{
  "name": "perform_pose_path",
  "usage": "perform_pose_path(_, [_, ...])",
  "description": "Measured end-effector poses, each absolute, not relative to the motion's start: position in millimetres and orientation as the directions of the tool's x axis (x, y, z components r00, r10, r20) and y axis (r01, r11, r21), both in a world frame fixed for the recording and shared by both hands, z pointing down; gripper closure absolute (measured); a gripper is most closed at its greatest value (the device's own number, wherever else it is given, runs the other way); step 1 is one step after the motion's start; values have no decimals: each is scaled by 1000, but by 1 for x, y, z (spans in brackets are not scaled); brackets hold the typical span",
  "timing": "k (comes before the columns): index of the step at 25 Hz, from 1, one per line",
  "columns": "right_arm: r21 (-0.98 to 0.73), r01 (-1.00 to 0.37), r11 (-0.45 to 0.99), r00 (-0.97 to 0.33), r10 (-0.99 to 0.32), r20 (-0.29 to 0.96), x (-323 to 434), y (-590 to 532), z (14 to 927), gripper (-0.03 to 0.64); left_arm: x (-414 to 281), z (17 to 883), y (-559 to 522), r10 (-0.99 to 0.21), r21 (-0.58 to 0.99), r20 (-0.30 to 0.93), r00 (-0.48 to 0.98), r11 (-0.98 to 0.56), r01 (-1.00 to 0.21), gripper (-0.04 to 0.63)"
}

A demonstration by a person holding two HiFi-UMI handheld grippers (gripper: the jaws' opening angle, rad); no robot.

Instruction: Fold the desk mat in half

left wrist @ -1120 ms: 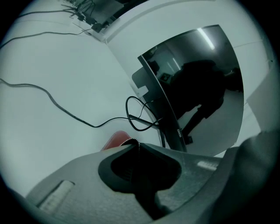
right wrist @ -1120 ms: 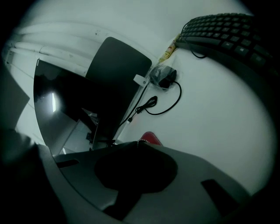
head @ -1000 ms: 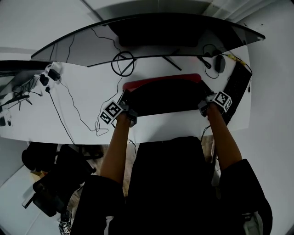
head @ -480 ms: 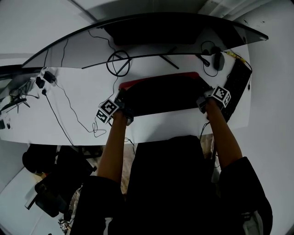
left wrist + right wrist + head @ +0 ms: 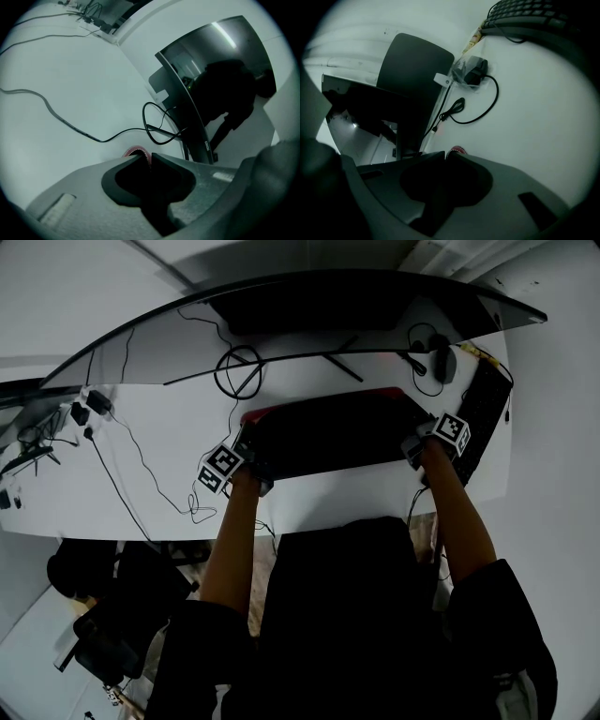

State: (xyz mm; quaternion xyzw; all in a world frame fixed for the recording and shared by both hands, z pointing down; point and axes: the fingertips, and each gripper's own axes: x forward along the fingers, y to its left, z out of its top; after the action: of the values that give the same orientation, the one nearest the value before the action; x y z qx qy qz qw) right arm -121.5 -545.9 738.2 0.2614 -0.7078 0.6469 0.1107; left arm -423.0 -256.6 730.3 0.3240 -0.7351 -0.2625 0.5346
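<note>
The desk mat point(image 5: 328, 432) lies on the white desk point(image 5: 159, 456) just in front of the monitor point(image 5: 309, 310), under its middle. The mat is doubled over, black side up, with a thin red strip of it showing along the edge nearest the monitor.

The left gripper point(image 5: 249, 441) sits in front of the monitor's left half, at the mat's end on that side. In the left gripper view the left gripper point(image 5: 149, 157) has its 2 jaws parted by only a thin slit. They have just been opening, and the red ribbed edge of the mat point(image 5: 136, 151) sits at their tips, no longer pinched.

The right gripper point(image 5: 413, 445) sits in front of the monitor's right half, at the mat's other end. In the right gripper view its jaws point(image 5: 444, 154) have likewise just been opening, to a narrow crack, with a red bit of mat point(image 5: 457, 151) at the tips.

A looped cable point(image 5: 236, 371) lies under the monitor's left half. A mouse point(image 5: 445, 367) and a keyboard point(image 5: 483, 423) lie by the monitor's right end
</note>
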Motion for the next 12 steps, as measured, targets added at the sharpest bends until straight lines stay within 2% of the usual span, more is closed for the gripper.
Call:
perform_pose_path(5, [-872, -487, 50, -850, -256, 460, -125, -546, 730, 528, -421, 724, -262, -792, 762, 571, -218, 610, -220, 495])
perform_pose_path(7, [-870, -488, 61, -848, -270, 457, -124, -546, 728, 521, -419, 719, -266, -824, 791, 531, -199, 566, -233, 409])
perform_pose_path(8, [-870, -488, 64, -847, -278, 454, -123, -547, 727, 517, -419, 716, -268, -833, 797, 520, -189, 552, -245, 387])
perform_pose_path(12, [-882, -466, 74, -853, -301, 425, -121, -549, 718, 497, -416, 714, -270, -840, 793, 521, -150, 542, -279, 373])
